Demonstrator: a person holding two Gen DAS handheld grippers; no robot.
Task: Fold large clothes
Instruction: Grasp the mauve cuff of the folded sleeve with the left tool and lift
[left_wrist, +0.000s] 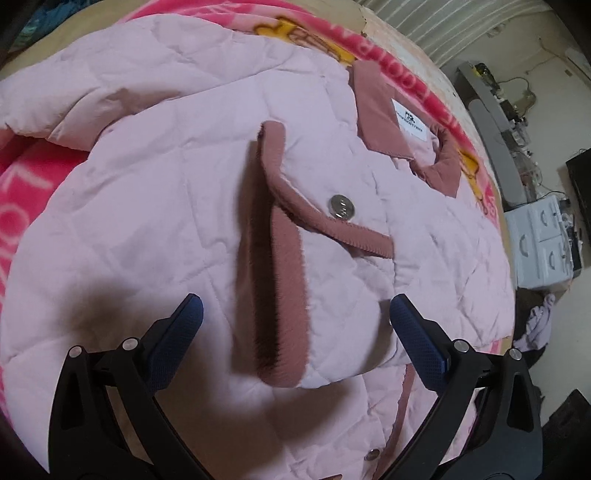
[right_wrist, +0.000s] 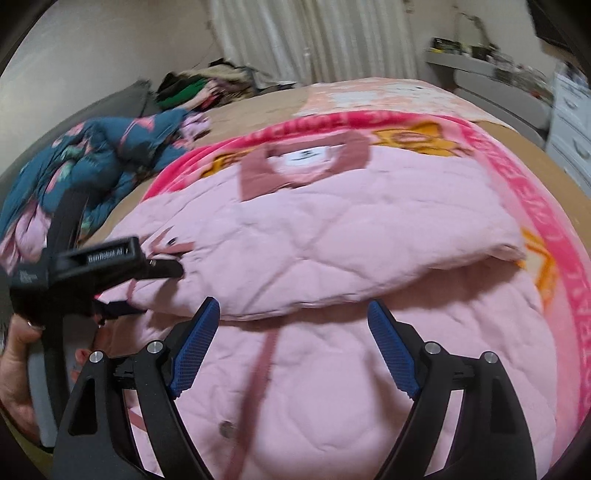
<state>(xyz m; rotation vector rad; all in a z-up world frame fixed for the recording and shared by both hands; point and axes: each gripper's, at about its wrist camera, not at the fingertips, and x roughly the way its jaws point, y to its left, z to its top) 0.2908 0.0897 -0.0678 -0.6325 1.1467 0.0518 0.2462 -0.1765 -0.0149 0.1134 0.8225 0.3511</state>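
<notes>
Dim, soft light; blurred fisheye edges

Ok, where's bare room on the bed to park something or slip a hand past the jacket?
Free: the tan sheet between the pink blanket and the curtain, and the strip right of the blanket. Crowded: the blue floral bedding heaped left of the pink jacket, with the left gripper alongside.

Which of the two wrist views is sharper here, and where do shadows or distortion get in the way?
Left wrist view: sharper, jacket snap button crisp; a dark shadow falls beside the left tongs. Right wrist view: motion-blurred, collar smeared. Both: fisheye bends the pink blanket at the edges.
</notes>
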